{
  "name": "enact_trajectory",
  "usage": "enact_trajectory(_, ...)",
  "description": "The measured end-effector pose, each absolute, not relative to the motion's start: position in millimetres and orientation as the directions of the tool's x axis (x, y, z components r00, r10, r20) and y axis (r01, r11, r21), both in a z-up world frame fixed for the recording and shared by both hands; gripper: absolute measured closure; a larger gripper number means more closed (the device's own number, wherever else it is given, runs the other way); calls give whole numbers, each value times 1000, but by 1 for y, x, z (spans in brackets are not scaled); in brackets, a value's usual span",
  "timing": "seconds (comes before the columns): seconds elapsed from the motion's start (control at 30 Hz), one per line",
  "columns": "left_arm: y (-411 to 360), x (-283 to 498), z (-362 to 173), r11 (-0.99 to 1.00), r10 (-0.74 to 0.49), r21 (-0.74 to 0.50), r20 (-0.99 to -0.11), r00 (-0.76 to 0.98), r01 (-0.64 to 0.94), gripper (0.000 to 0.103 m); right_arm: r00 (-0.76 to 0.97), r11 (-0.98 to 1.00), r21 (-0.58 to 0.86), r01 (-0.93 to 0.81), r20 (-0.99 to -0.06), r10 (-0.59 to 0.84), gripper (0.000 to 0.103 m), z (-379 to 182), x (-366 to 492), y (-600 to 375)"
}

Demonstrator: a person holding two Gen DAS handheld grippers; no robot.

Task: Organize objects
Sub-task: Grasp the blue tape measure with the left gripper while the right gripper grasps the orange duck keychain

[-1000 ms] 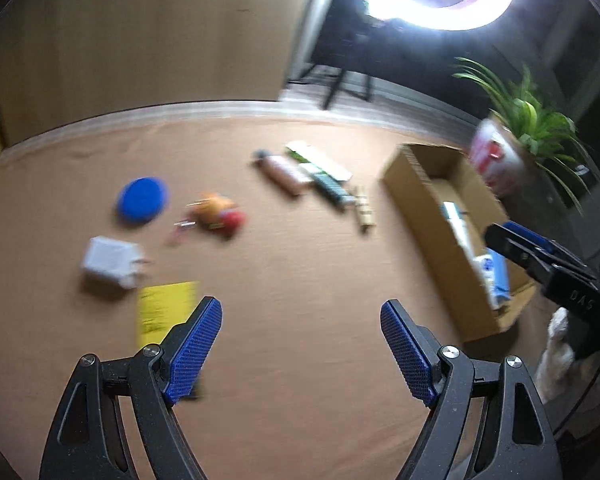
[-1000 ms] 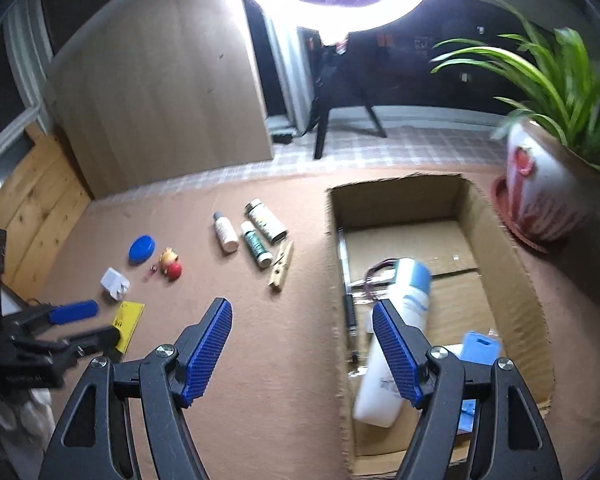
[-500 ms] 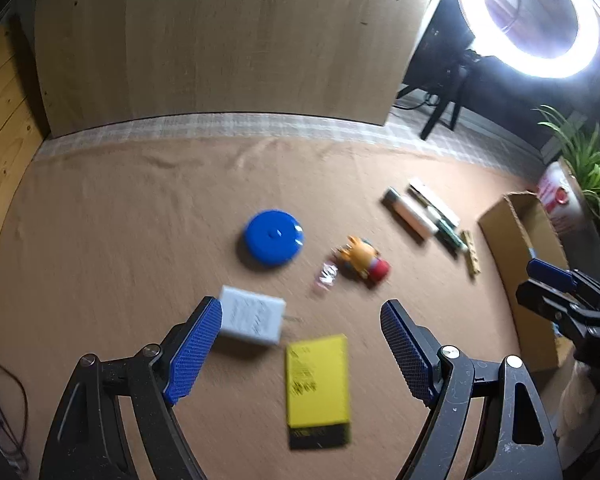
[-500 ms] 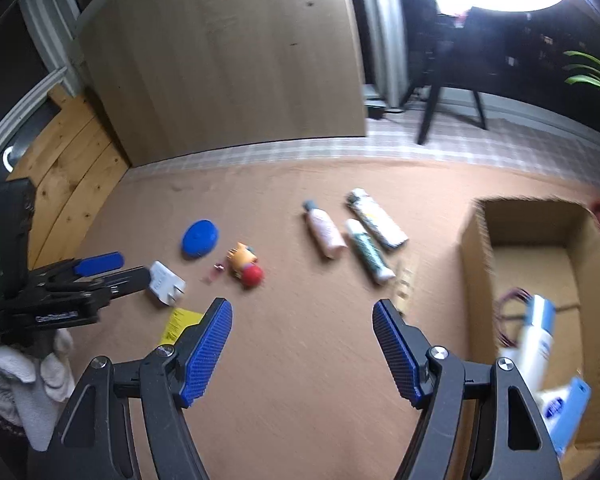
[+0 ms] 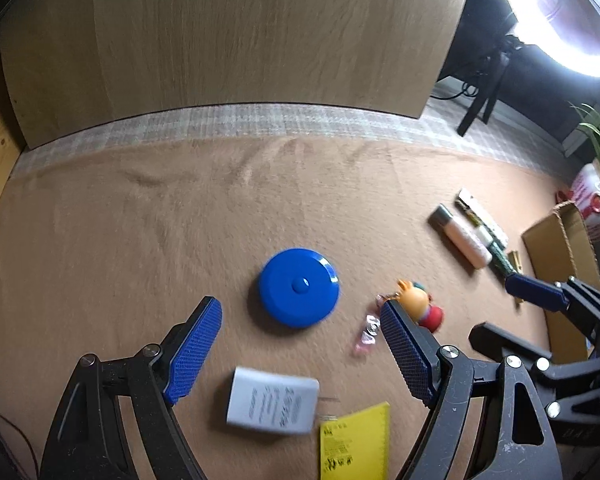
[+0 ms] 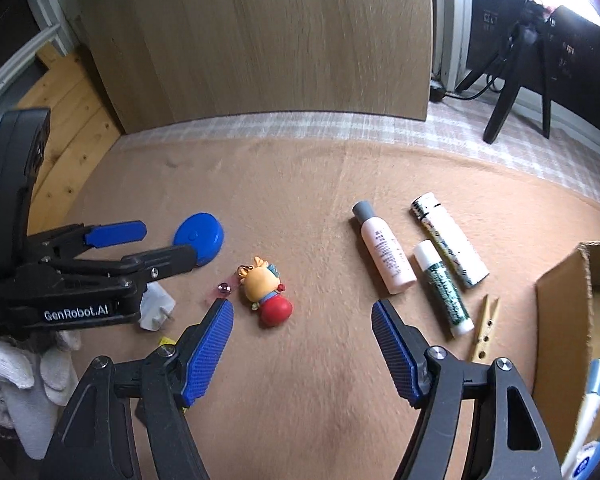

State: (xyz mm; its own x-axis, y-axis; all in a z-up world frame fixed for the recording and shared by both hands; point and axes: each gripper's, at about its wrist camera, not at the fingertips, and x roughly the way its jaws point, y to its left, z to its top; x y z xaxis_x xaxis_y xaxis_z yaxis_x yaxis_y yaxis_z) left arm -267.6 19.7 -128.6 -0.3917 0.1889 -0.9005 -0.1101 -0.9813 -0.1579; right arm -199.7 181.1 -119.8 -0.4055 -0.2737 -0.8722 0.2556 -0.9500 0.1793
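A tan felt mat [image 5: 140, 240] covers the floor, backed by a pale wood panel [image 6: 280, 40] along its far edge and lit by a ring light [image 5: 560, 20] past the far right corner.

Nearest the left gripper [image 5: 300, 356], between and just below its blue pads, lies a white charger block [image 5: 272, 400] with printed text, its long side running across the gripper's line; a yellow card [image 5: 356, 440] sits just right of it at the near edge. The jaws stand wide and empty. Just beyond the pads is the blue round disc [image 5: 299, 288], lying flat.

The right gripper [image 6: 302, 348] is likewise spread and holds nothing. Just ahead and slightly left of its centre lies the small doll keychain [image 6: 266, 292], red end toward the gripper, orange head away, so its long axis runs roughly along the approach. To the far right, three tubes [image 6: 420, 260] lie side by side, slanted, with a wooden clothespin [image 6: 486, 328] beside them, then the cardboard box [image 6: 560, 320] at the mat's right edge, already holding a few items.

By my reading, the charger belongs to the left gripper and the doll to the right; each is the nearer hand. The doll's jaws would close across its narrow width without much wrist roll.
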Motion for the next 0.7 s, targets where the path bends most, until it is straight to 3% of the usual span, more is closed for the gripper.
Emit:
enact_trajectory(0.27,31,-277,-143,-983,173,-135,-911,-374,-125,20,-403,-947,120,297,-884,-238,37,-133,-205,166)
enact_trajectory(0.57,29,-278,-153,-988,138,-103,-923,-359,-115,49,-397,-940,65,334,-895,-203,53,-144,-211,148)
enact_trajectory(0.7,24,-279,-152,-989,137,-105,-922,-362,-108,49,-375,-932,72,355,-902,-213,68,-147,-212,138)
